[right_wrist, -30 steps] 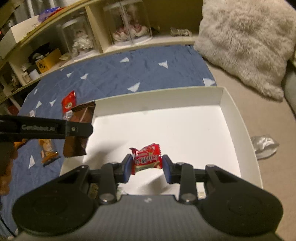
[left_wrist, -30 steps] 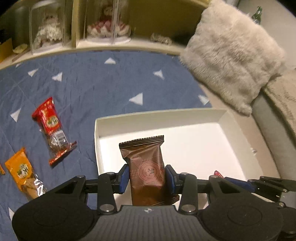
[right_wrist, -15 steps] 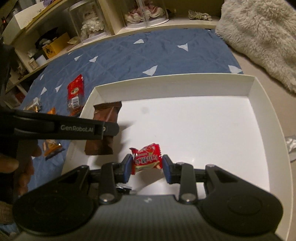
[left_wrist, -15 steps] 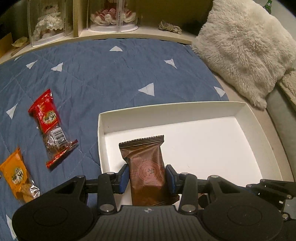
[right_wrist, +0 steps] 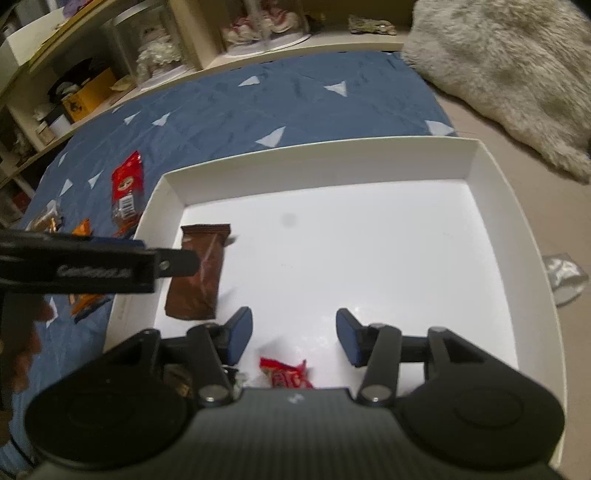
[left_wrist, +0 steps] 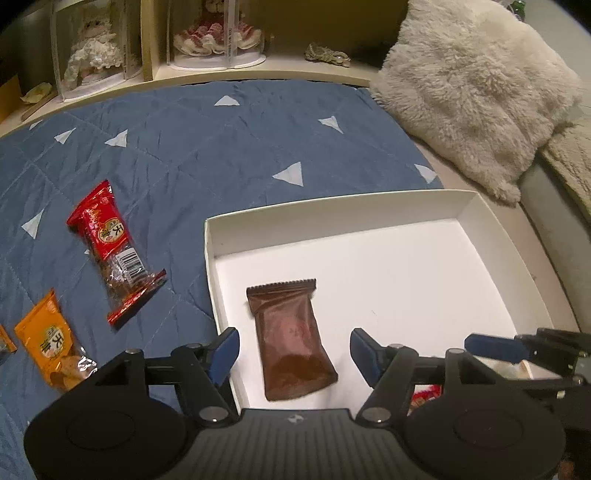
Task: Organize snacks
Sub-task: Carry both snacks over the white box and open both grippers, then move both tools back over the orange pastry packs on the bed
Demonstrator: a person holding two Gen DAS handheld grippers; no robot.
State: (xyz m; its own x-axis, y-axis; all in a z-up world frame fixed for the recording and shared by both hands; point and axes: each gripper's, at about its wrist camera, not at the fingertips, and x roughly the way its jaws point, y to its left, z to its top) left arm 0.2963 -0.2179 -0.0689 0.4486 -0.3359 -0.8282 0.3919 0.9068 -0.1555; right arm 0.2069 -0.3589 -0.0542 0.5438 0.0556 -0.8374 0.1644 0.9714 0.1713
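Note:
A white box [left_wrist: 491, 218] [right_wrist: 495, 166] lies on the bed. A brown snack packet [left_wrist: 291, 336] [right_wrist: 201, 273] lies in its near left part, between the spread fingers of my open left gripper [left_wrist: 295, 349]. My right gripper [right_wrist: 293, 334] is open over the box's near edge; a small red candy packet [right_wrist: 286, 374] lies loose just below its fingers. A red snack packet [left_wrist: 109, 243] [right_wrist: 127, 192] and an orange packet [left_wrist: 48, 341] lie on the blue quilt left of the box.
A blue quilt [left_wrist: 207, 140] covers the bed. A fluffy cream pillow [left_wrist: 472, 88] sits at the right. Shelves with clear display cases [left_wrist: 214, 33] run along the back. A crumpled clear wrapper [right_wrist: 563, 273] lies right of the box.
Both grippers have opened. The brown packet has dropped from the left gripper into the box, and the red candy has dropped from the right gripper onto the box floor.

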